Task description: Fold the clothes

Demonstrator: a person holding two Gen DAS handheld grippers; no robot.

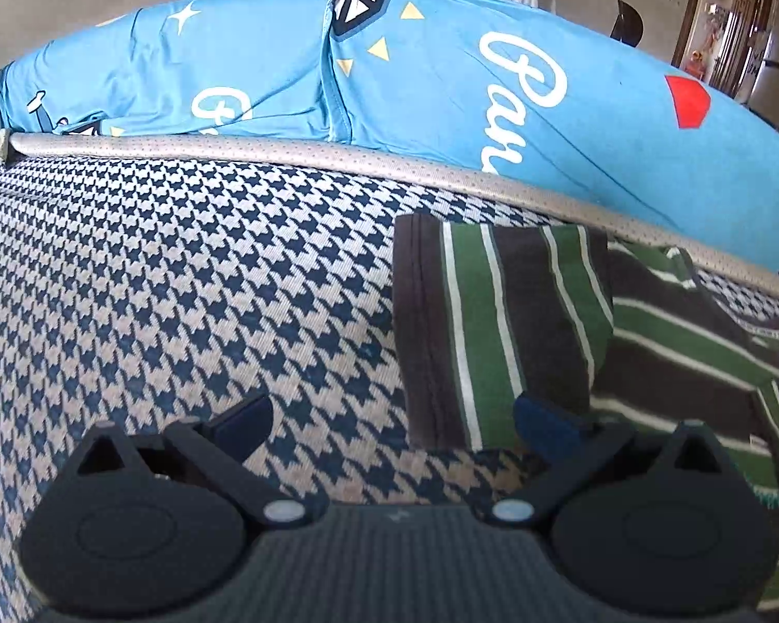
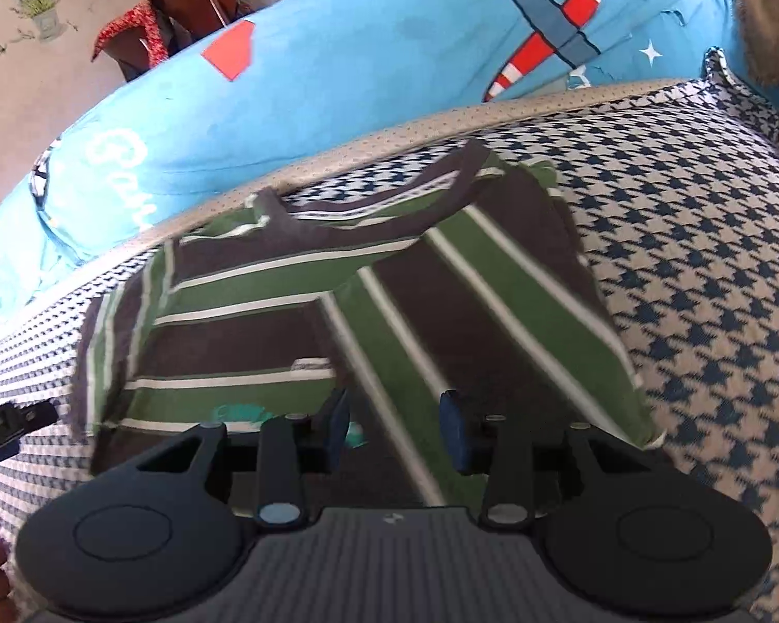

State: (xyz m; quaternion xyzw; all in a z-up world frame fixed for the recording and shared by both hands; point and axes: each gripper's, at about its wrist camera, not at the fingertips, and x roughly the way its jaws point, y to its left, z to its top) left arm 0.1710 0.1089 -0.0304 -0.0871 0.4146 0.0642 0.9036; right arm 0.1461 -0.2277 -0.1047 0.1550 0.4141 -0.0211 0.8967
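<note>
Left wrist view: striped shirt part-folded on the houndstooth cushion, both tools empty.

Going left to right, the left tool (image 1: 392, 428) hovers wide open over bare houndstooth cushion (image 1: 182, 270), holding nothing, its right pad over the edge of the folded-in sleeve. The striped shirt (image 2: 337, 301) lies flat mid-cushion below the blue printed cover (image 2: 363, 67), sleeves tucked inward, likely to narrow it. Over the shirt's lower part, the right tool (image 2: 394, 423) stands partly open, gripping nothing.

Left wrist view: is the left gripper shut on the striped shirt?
No, the left gripper stands wide open, one finger above the houndstooth cover, the other at the striped shirt's folded edge.
</note>
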